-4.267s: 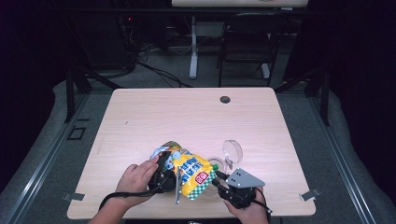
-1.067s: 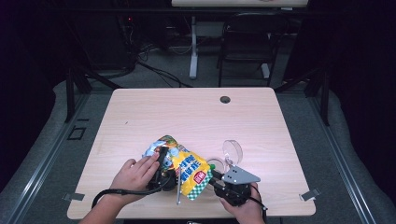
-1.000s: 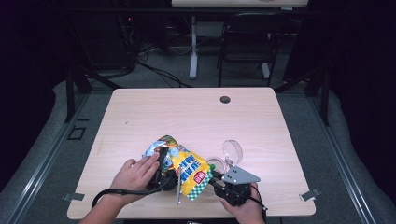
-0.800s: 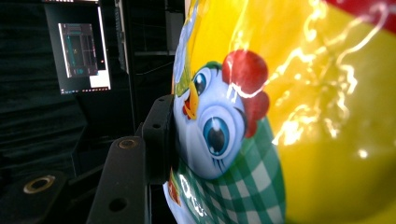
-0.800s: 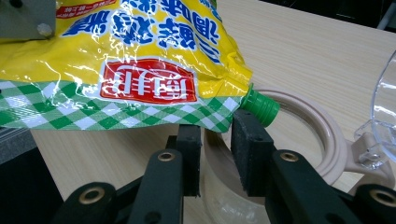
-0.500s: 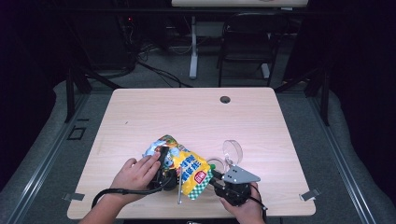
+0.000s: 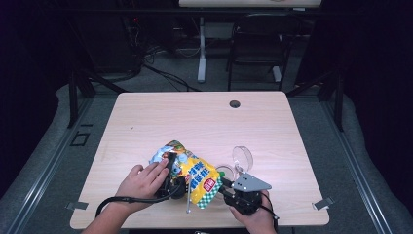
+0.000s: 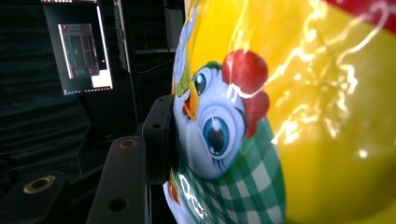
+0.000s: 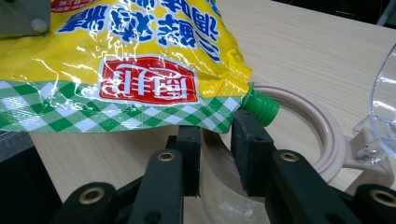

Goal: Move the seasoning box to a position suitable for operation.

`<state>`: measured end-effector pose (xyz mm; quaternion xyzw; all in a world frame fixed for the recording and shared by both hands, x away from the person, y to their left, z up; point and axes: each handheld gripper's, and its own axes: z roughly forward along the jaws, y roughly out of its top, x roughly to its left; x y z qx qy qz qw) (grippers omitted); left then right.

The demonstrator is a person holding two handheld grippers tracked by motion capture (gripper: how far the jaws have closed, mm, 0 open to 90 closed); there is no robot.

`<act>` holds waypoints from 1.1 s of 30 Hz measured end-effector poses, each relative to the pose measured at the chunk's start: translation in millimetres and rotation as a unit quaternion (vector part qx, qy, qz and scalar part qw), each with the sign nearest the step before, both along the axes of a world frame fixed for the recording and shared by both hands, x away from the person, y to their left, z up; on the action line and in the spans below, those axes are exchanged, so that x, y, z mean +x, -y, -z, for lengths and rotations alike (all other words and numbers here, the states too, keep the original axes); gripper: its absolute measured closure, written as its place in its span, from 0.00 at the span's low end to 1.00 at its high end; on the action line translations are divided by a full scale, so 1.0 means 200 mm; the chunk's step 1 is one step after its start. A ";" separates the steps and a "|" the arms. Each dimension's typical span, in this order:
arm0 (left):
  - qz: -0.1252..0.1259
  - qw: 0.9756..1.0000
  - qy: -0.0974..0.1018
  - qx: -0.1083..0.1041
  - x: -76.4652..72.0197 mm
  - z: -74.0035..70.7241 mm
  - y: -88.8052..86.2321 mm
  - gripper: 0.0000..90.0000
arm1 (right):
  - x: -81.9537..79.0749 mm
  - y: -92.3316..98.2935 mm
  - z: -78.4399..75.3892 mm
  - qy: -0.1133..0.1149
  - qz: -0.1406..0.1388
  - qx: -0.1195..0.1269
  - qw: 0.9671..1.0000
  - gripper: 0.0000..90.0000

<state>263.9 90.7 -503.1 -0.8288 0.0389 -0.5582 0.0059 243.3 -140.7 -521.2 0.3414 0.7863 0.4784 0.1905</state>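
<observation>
While L tongs (image 7: 176, 181) pinch pouch (image 7: 195, 173), R tongs (image 9: 215, 140) under spout (image 9: 259, 107)

A pale wooden table (image 7: 195, 122) with a dark round grommet (image 7: 234, 104) near its far edge stands on grey carpet (image 7: 321, 131). Beyond it the room is dim: a black chair (image 7: 253, 48), a white desk leg (image 7: 201, 46), perhaps loose cables (image 7: 160, 73), a lit monitor (image 8: 85, 51)

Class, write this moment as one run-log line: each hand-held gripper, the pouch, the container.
left hand-held gripper: shut on yellow spouted pouch | right hand-held gripper: open, below green spout | spout over open beige container | clear lid up
</observation>
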 end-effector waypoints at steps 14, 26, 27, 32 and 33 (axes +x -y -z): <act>-0.002 1.000 0.000 0.011 0.01 -0.02 0.01 0.61 | 0.01 0.00 0.00 -0.001 0.006 0.003 1.000 0.82; -0.001 1.000 0.000 0.019 0.00 -0.03 0.01 0.61 | 0.01 -0.01 0.00 -0.005 -0.001 0.004 1.000 0.82; -0.002 1.000 -0.002 0.019 0.00 -0.03 0.02 0.61 | 0.01 0.00 0.00 -0.005 0.001 0.008 1.000 0.81; -0.001 1.000 0.003 0.022 0.00 -0.04 0.02 0.61 | 0.01 0.01 0.00 -0.007 0.000 0.009 1.000 0.81; -0.001 1.000 0.002 0.022 0.00 -0.04 0.03 0.61 | 0.01 0.01 0.00 -0.007 0.000 0.007 1.000 0.81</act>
